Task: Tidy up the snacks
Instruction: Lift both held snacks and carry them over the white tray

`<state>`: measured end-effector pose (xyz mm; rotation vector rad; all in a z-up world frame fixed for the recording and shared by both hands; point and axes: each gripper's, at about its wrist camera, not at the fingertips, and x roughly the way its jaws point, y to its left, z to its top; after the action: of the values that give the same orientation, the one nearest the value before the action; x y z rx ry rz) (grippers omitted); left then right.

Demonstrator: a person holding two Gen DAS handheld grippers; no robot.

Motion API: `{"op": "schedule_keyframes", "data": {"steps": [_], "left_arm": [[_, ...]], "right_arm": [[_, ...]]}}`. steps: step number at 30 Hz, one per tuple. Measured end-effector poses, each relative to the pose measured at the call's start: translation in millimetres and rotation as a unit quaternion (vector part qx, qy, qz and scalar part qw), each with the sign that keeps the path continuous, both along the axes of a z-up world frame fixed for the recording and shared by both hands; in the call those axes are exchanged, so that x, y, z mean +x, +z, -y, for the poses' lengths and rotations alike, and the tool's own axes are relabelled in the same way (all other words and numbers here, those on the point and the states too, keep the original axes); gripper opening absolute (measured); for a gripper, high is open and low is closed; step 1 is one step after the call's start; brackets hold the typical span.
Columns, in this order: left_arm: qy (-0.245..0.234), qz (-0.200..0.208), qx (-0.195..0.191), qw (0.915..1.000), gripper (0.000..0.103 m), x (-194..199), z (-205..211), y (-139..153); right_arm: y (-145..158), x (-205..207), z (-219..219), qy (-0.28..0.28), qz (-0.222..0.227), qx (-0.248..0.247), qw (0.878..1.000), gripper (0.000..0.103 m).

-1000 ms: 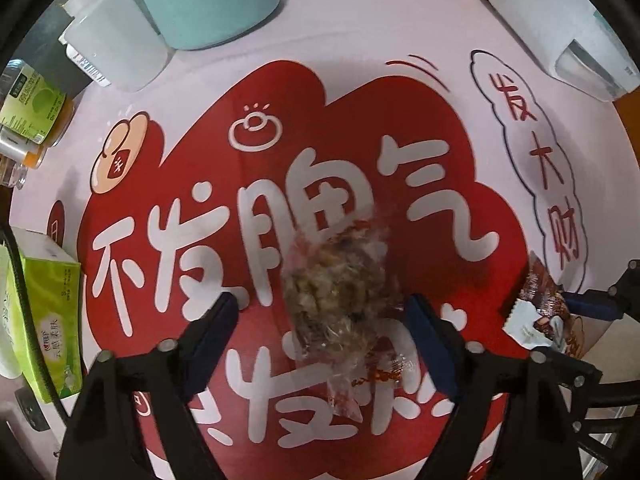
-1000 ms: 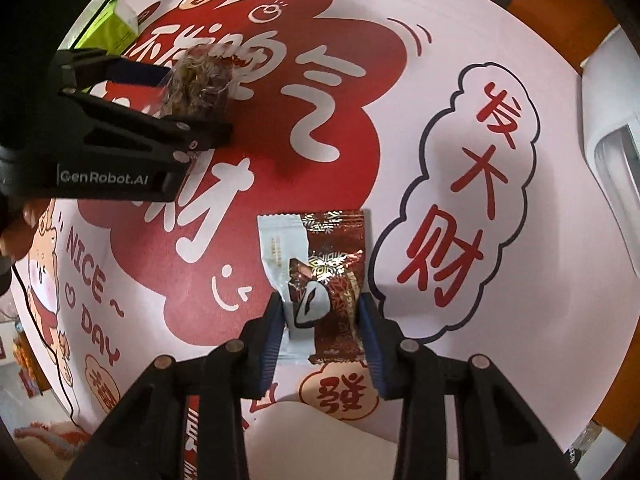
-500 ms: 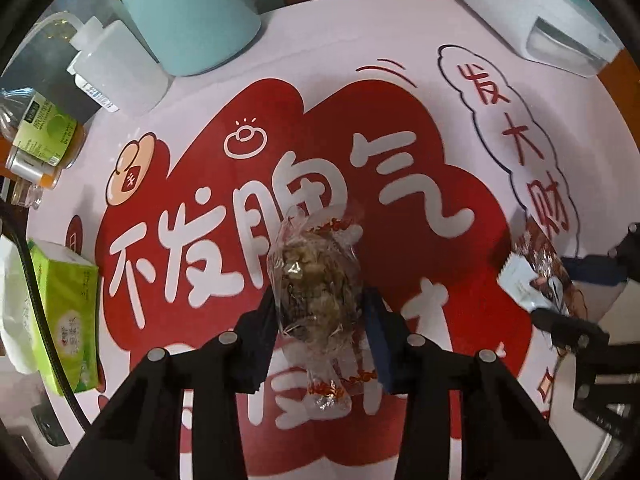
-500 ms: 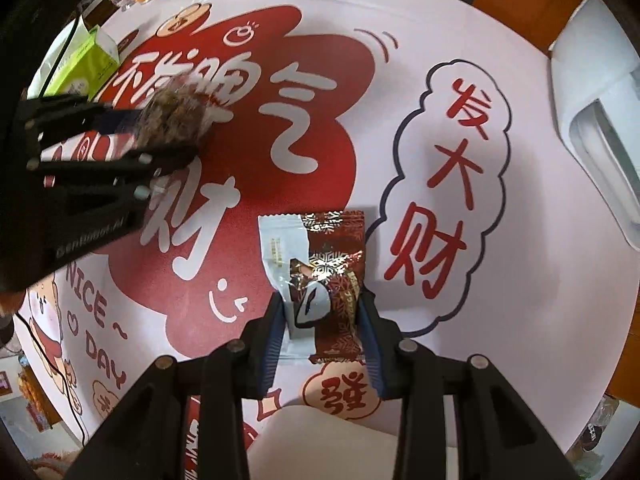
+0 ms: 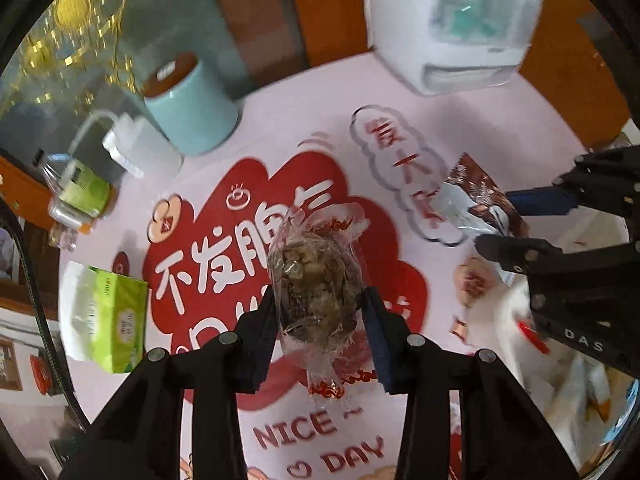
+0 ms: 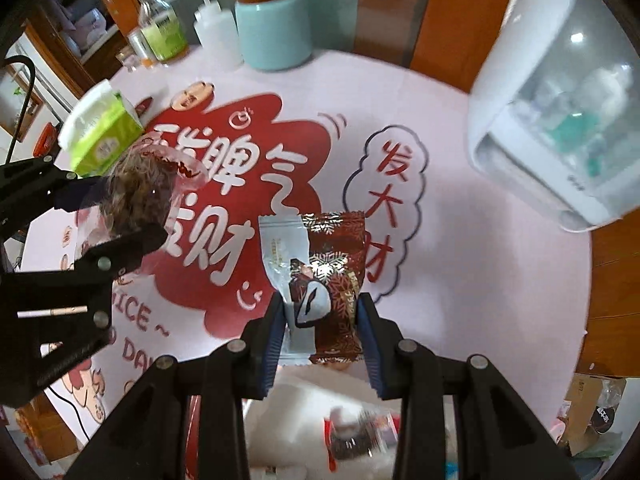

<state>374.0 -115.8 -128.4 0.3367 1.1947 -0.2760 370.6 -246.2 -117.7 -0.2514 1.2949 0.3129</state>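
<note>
So, the clear crinkly plastic packet with a brown clumpy snack inside [image 5: 316,280] sits clenched between the pads of my left tool [image 5: 320,320], and it hangs clear of the counter [image 5: 500,120] with its printed pink-and-red cloth. The second snack, a dark red foil packet with gold snowflakes and a pale blue end [image 6: 320,276], is pinched in my right tool [image 6: 320,332], also off the cloth. In the left wrist view that red packet [image 5: 476,200] shows to the right of the clear one, well apart from it, with the right tool [image 5: 560,240] coming in from the right edge; in the right wrist view the clear packet [image 6: 140,192] and the left tool [image 6: 80,216] sit at the left.

As I judge it, both pick-ups are done and nothing is put away yet. Near me, below the right tool, there is a white heap or bag with more wrapped snacks [image 6: 352,432]; it is blurred, so I cannot say whether it is the place they belong.

Further out, on the far side of the counter, stand a pale teal cylindrical canister with a brown lid [image 5: 192,108], a white squeeze bottle [image 5: 136,148] and a white plastic appliance with a clear front [image 5: 472,28]. At the left lies a green-and-white tissue pack [image 5: 108,316].
</note>
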Motion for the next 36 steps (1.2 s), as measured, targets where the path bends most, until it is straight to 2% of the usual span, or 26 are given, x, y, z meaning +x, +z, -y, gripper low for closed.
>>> {"op": "schedule_keyframes", "data": {"steps": [7,13,23,30,36], "left_arm": [[-0.057,0.037,-0.003,0.9977,0.040,-55.8,38.2,60.7],[-0.107,0.049,-0.001,0.9930,0.040,-99.5,84.0,82.1],[-0.153,0.037,-0.013,0.9874,0.040,-134.5,152.8,81.7],[-0.141,0.026,-0.020,0.9895,0.040,-139.3,174.5,72.8],[-0.125,0.014,-0.022,0.9918,0.040,-139.4,177.2,60.6]], "right_arm": [[44.2,-51.4,14.9,-0.006,0.042,-0.009,0.999,0.036],[67.2,-98.2,49.1,-0.027,0.062,-0.015,0.998,0.036],[75.0,-155.1,123.6,-0.102,0.058,-0.003,0.993,0.036],[70.1,-170.1,154.2,-0.140,0.050,0.011,0.989,0.036],[59.4,-169.0,157.6,-0.155,0.034,0.031,0.987,0.036]]}}
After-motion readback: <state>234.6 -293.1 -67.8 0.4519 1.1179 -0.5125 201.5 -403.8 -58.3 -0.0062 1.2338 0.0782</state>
